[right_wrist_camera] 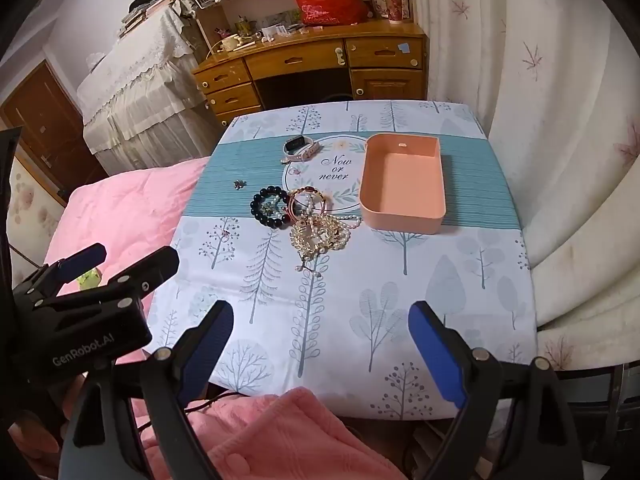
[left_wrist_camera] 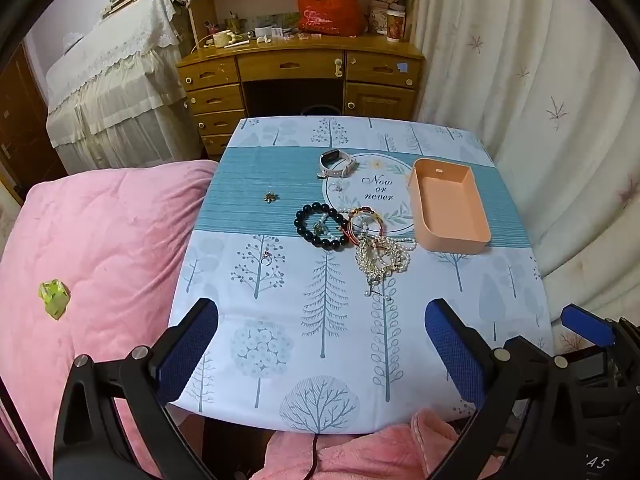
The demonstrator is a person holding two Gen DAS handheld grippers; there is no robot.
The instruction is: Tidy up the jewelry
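An empty peach tray stands on the table's right side. Left of it lie a pile of pearl necklaces, a red-gold bangle, a black bead bracelet, a small brooch, a ring and a white watch. My left gripper is open and empty at the near edge. My right gripper is open and empty; one of its fingers shows at the left view's right.
The table has a tree-print cloth. A pink quilt with a green scrap lies left. A curtain hangs right. A wooden desk stands behind. A pink towel lies at the front.
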